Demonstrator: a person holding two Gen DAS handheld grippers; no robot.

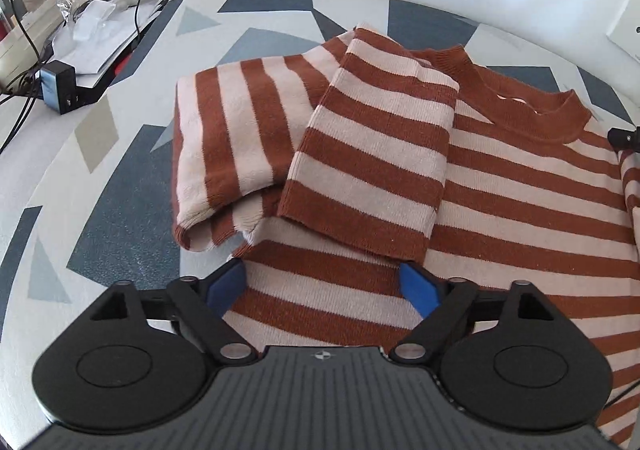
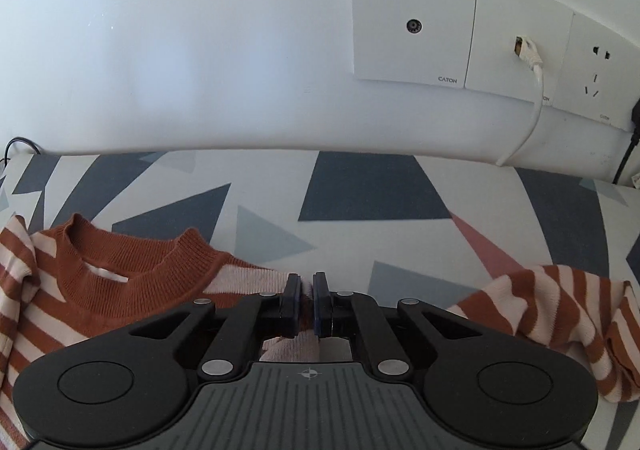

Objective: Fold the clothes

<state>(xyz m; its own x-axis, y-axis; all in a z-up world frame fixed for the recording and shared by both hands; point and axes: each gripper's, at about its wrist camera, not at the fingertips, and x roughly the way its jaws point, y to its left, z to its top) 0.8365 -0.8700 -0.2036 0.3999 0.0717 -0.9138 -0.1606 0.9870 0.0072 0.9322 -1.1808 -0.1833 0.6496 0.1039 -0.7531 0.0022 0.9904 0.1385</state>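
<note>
A rust-and-cream striped sweater (image 1: 500,186) lies on the patterned tabletop, its rust collar (image 1: 532,106) toward the wall. One sleeve (image 1: 372,158) is folded across the chest. My left gripper (image 1: 323,282) hovers low over the sweater's body with its blue pads (image 1: 416,290) spread wide and nothing pinched between them. In the right wrist view the collar (image 2: 132,270) sits at the left. My right gripper (image 2: 306,290) is shut on the sweater's shoulder edge, with a thin fold of knit caught between the pads. The other sleeve (image 2: 560,310) lies bunched to the right.
A black charger (image 1: 60,86), cables and papers (image 1: 92,38) crowd the far left beside the table. The white wall stands close behind the table edge, with socket plates (image 2: 412,26) and a plugged-in white cable (image 2: 536,90). Bare patterned cloth (image 2: 360,210) lies beyond the sweater.
</note>
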